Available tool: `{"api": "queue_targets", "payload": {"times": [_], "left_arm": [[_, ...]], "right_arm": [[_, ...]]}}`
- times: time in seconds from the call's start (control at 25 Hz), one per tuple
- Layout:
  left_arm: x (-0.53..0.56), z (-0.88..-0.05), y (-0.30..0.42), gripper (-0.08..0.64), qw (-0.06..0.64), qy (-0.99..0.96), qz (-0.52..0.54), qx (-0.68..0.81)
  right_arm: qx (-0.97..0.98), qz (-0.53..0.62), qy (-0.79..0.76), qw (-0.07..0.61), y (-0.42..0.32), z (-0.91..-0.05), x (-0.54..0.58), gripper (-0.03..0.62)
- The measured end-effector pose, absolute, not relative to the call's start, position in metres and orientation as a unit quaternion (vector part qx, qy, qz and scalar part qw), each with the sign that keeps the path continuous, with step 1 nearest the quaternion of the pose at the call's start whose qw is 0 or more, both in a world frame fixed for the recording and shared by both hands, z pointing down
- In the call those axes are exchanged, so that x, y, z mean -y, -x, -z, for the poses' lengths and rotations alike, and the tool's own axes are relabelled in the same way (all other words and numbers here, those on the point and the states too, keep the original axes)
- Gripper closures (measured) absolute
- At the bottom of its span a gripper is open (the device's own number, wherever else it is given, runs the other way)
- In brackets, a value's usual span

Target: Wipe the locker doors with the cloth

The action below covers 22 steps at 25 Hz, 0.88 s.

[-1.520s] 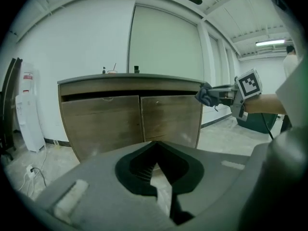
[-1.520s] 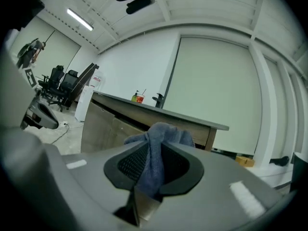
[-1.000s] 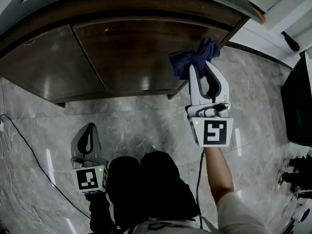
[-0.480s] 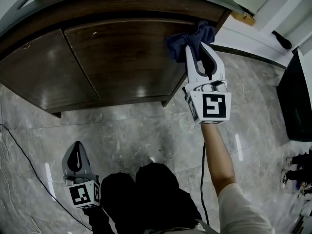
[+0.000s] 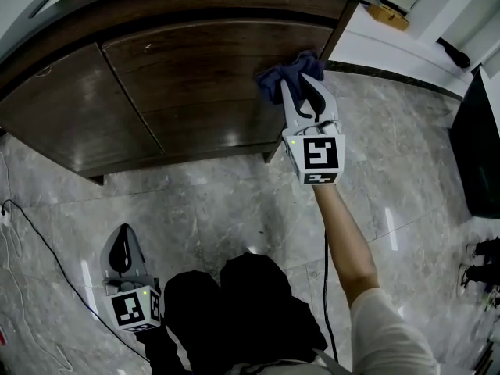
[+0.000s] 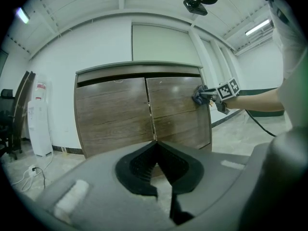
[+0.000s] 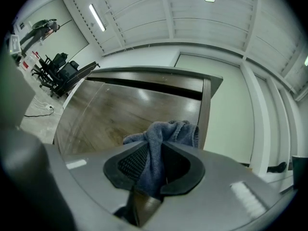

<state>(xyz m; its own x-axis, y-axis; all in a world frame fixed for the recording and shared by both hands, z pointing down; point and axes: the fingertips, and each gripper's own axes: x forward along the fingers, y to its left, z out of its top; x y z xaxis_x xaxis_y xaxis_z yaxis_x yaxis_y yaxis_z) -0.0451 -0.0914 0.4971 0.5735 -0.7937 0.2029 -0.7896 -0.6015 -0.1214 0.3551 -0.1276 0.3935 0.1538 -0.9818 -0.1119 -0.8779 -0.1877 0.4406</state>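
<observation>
The right gripper (image 5: 301,94) is clamped on a bunched blue cloth (image 5: 284,78), which fills the gap between its jaws and spills out past their tips. The cloth is pressed against the right door (image 5: 205,76) of the brown wooden locker, in the door's upper part and close to its right edge. The left door (image 5: 69,109) has nothing against it. The left gripper (image 5: 122,239) is held low over the grey marble floor (image 5: 226,198), well apart from the locker, its jaws closed together with nothing between them
</observation>
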Motion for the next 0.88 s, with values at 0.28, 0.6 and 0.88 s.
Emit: {"api": "queue_targets", "payload": {"times": [0.28, 0.6, 0.88], "left_arm": [[0.09, -0.493, 0.052, 0.557, 0.011, 0.883, 0.12, -0.454], [0.094, -0.491, 0.056, 0.557, 0.015, 0.877, 0.127, -0.462], [0.095, -0.491, 0.057, 0.557, 0.014, 0.875, 0.127, -0.467]], "right_arm": [[0.63, 0.147, -0.749, 0.146, -0.357, -0.454, 0.127, 0.503], [0.636, 0.082, -0.748, 0.172, -0.358, -0.534, 0.126, 0.503], [0.644, 0.009, -0.742, 0.186, -0.355, -0.601, 0.127, 0.503]]}}
